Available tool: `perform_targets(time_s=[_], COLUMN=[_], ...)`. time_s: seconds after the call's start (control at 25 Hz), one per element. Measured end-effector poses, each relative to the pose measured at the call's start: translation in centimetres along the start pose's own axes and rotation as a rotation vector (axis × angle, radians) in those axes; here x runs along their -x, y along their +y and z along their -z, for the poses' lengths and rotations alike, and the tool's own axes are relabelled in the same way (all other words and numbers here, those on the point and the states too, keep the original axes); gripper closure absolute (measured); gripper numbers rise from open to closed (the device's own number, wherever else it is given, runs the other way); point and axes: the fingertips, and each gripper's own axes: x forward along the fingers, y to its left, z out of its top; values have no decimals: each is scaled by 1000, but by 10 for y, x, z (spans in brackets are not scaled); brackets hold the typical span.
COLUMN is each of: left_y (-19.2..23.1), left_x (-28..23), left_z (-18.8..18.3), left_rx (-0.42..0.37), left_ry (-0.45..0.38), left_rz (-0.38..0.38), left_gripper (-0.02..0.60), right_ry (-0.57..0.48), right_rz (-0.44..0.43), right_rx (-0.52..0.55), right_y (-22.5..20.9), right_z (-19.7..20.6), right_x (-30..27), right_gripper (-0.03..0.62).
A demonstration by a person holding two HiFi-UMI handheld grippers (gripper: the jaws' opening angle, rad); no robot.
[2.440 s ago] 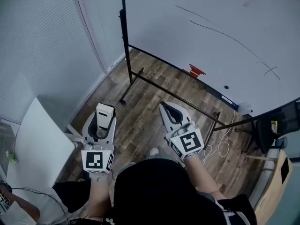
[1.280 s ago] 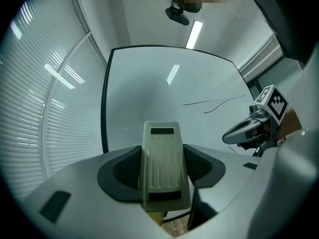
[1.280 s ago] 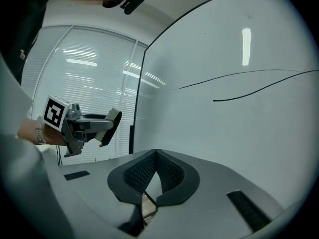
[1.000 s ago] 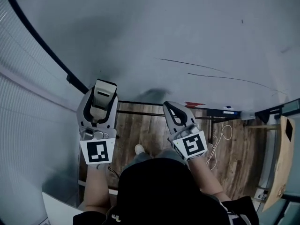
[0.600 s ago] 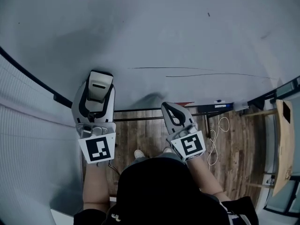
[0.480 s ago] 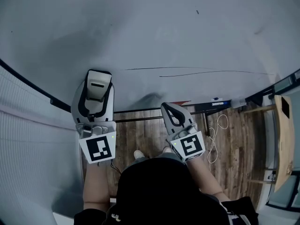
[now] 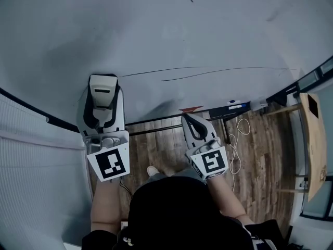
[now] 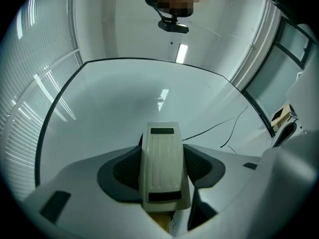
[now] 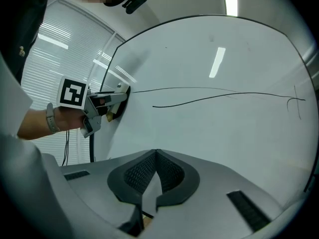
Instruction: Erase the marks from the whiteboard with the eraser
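The left gripper [image 8: 163, 147] has its jaws clamped on the sides of the white eraser [image 7: 102, 94], which points at the whiteboard [image 7: 156, 25]. In the right gripper view, the eraser end appears to meet the board just left of the two long black marks [image 9: 164, 105]. Actual contact cannot be confirmed. The right gripper [image 9: 156, 156] has its jaws fully together with nothing between them, and it is held low in front of the board, below the marks and apart from the left gripper.
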Motion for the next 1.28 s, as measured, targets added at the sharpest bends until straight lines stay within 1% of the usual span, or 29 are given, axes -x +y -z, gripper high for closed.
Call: perform_targets(time_s=[0.16,0.32,0.44,0.52,0.6,0.72,0.88,1.0,1.12,1.16,1.28], left_y=[-16,-32,-43,-50,-61,-89,-139,-149,-158,-160,-159], left_x=[-8,-16,-20,-22,-27,-35,-48,-49,-49,-48,-47], left_z=[-8,-15,-16,-18,-22,-26,-21,-23,-24,-24,-22], left_rx=[17,1,-3,-8,24,37,-9,-43,-146,-160,-138], left_ry=[5,-1,8,0,-2,-11,8,25,37,32,15], left_rz=[-25,-62,-100,-115,-129,-113,-57,-31,6,7,-6], left_gripper=[321,321,321,321,321,321,321,321,321,321,321], right_ry=[1,-16,9,3,-19,-10,-25,-33,-28,-23,-14], right_rz=[4,-11,-6,-20,-43,-51,-75,-79,-80,-79,-75], right_rx=[1,5,4,13,15,5,18,21,23,20,8], right_y=[-17,-37,-57,-66,-73,-92,-114,-114,-118,-121,-130], right_z=[4,2,5,4,4,13,17,9,10,11,14], right_x=[11,20,28,31,34,38,39,39,41,42,42], right_gripper=[567,567,567,567,567,567,568,566,566,566,567])
